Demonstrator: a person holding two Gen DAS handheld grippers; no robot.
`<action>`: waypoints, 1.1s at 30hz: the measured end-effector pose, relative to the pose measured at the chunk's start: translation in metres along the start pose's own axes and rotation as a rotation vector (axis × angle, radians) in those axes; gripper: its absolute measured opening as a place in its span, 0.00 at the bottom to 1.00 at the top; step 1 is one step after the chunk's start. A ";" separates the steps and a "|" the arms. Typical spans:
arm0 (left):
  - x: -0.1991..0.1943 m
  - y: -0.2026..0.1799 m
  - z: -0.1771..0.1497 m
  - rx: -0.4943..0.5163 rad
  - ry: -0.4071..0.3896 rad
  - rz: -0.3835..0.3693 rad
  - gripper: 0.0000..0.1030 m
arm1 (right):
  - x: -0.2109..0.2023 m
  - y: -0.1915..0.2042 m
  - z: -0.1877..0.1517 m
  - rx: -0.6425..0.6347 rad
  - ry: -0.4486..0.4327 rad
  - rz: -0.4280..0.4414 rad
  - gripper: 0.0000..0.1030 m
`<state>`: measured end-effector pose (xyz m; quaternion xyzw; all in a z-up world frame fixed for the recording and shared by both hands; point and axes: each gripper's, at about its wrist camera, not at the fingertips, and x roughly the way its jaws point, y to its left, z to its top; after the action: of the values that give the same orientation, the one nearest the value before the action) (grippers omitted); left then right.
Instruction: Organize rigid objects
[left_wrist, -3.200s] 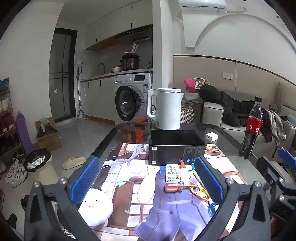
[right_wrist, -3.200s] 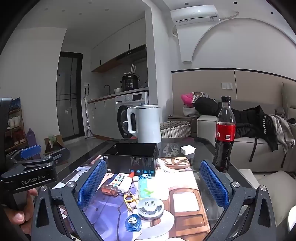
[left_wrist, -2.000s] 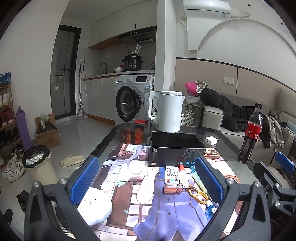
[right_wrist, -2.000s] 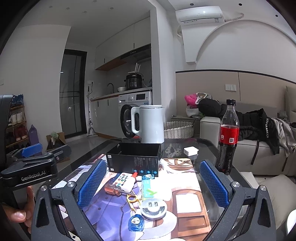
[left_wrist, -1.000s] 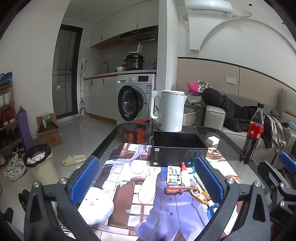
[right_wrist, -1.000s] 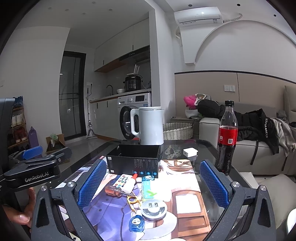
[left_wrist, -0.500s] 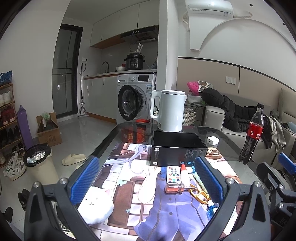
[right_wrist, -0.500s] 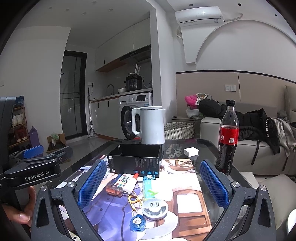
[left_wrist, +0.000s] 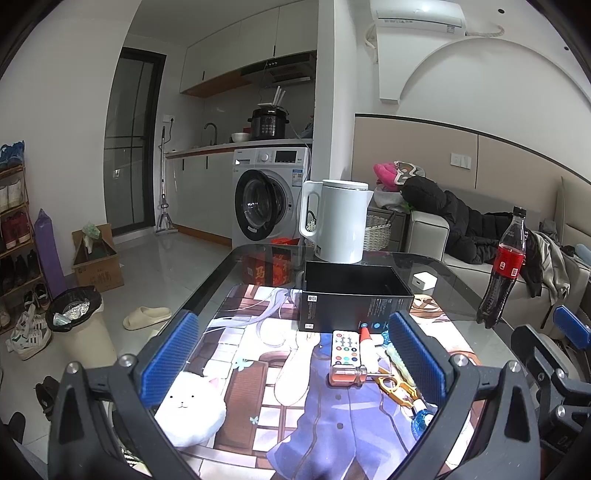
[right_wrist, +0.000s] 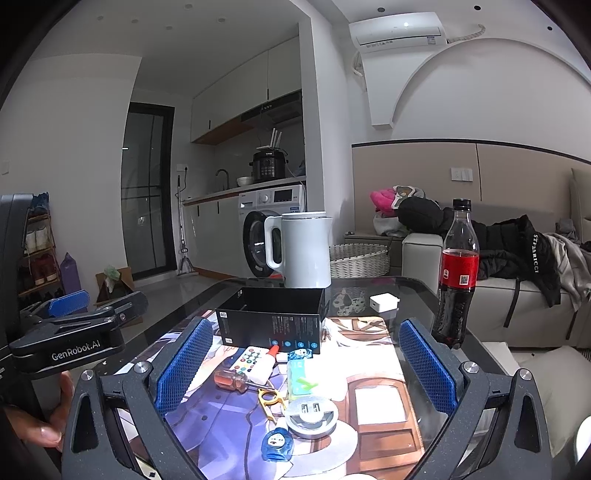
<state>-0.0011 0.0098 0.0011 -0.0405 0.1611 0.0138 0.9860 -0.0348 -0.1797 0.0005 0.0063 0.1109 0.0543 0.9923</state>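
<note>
Nothing looks sorted yet: the black box (right_wrist: 275, 319) appears empty at twelve o'clock on the table (left_wrist: 214, 280), the remote (right_wrist: 250, 360), screwdriver (right_wrist: 236, 380) and other small things lie loose before it, and both the left gripper (left_wrist: 295, 360) and right gripper (right_wrist: 303, 360) hover spread wide, holding nothing.

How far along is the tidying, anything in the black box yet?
Nothing looks done: what shows of the black box interior looks empty. Neither the left gripper nor the right gripper holds anything; both are open above the mat. Left to move: the remote, glue tube, screwdriver, round USB hub and the small blue item, all loose near the box.
</note>
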 end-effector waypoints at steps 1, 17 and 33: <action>0.000 0.000 0.000 0.000 -0.001 0.001 1.00 | 0.000 0.000 0.000 0.000 -0.001 0.002 1.00; 0.015 -0.001 0.006 0.024 0.087 0.019 1.00 | 0.020 -0.010 0.016 0.006 0.076 0.039 1.00; 0.105 -0.038 0.035 0.306 0.408 -0.111 1.00 | 0.117 -0.026 0.042 -0.148 0.432 0.131 1.00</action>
<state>0.1108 -0.0237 0.0037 0.0984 0.3542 -0.0731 0.9271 0.0905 -0.1932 0.0147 -0.0712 0.3155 0.1268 0.9377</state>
